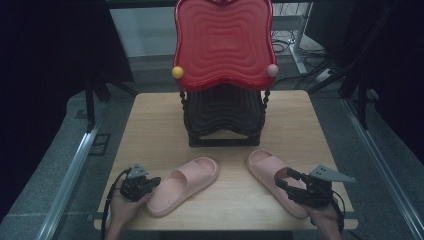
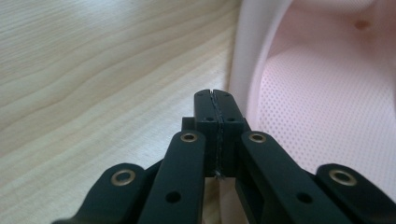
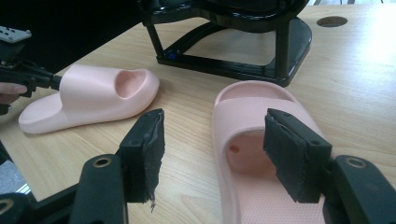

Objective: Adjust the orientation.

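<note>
Two pink slippers lie on the wooden table (image 1: pixel 150 125). My left gripper (image 1: pixel 154 181) is shut with nothing between its jaws, its tips (image 2: pixel 215 93) right beside the heel rim of the left slipper (image 1: pixel 185 184) (image 2: pixel 327 107). My right gripper (image 1: pixel 286 179) (image 3: pixel 215 135) is open above the heel end of the right slipper (image 1: pixel 265 167) (image 3: pixel 254 107). One pad hangs over the table, the other over the footbed, and neither presses on the slipper. In the right gripper view the left gripper (image 3: pixel 53 82) meets the left slipper (image 3: pixel 93 98).
A shoe rack stands at the table's far middle, with a red top shelf (image 1: pixel 222 40) tilted up and a black lower shelf (image 1: pixel 222 115) (image 3: pixel 233 46). A yellow ball (image 1: pixel 177 72) and a pink ball (image 1: pixel 272 70) cap its posts. A round hole (image 3: pixel 331 21) is in the tabletop.
</note>
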Available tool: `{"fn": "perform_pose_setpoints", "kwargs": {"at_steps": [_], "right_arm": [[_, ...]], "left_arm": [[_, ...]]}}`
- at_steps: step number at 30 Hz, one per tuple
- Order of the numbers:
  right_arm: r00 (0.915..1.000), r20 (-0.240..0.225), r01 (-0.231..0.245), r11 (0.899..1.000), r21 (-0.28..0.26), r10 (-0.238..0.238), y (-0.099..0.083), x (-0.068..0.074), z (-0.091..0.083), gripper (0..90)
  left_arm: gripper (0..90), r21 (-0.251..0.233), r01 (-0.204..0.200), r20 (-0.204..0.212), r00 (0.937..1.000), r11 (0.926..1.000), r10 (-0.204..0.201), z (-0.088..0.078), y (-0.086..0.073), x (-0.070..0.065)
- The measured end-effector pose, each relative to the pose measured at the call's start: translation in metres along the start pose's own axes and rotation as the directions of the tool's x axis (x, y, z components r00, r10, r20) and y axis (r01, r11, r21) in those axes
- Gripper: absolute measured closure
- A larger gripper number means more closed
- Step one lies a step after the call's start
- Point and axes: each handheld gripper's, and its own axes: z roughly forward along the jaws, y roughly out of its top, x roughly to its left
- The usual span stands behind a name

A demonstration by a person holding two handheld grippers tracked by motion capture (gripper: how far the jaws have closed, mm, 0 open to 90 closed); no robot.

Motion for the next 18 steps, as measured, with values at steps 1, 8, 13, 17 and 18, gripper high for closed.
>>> {"fn": "perform_pose_setpoints", "kwargs": {"at_steps": [1, 8, 13, 17, 18], "right_arm": [[1.0000, -0.001, 0.000, 1.000, 0.000, 0.000, 0.000, 0.000, 0.000, 38.6], [0.9998, -0.001, -0.018, 1.000, 0.008, 0.018, -0.003, -0.001, 0.004, 38.6], [0.9994, -0.006, -0.035, 0.999, 0.013, 0.035, -0.003, -0.002, 0.005, 38.6], [0.9993, -0.004, -0.036, 0.999, 0.008, 0.036, -0.003, 0.000, 0.004, 38.6], [0.9994, -0.006, -0.034, 0.999, 0.009, 0.034, -0.003, 0.000, 0.004, 38.6]], "left_arm": [[89.8, -0.002, 0.001, 0.016, 0.9999, 1.0000, -0.001, -0.001, 0.000, -0.002], [89.9, -0.031, 0.041, 0.082, 0.9959, 0.9987, -0.038, -0.003, -0.008, -0.022], [89.9, -0.015, 0.027, 0.101, 0.9945, 0.9995, -0.025, -0.002, -0.012, -0.035], [89.8, 0.001, 0.008, 0.125, 0.9922, 1.0000, -0.008, 0.001, -0.012, -0.044], [89.8, 0.004, -0.003, 0.135, 0.9909, 1.0000, 0.002, 0.002, -0.012, -0.048]]}}
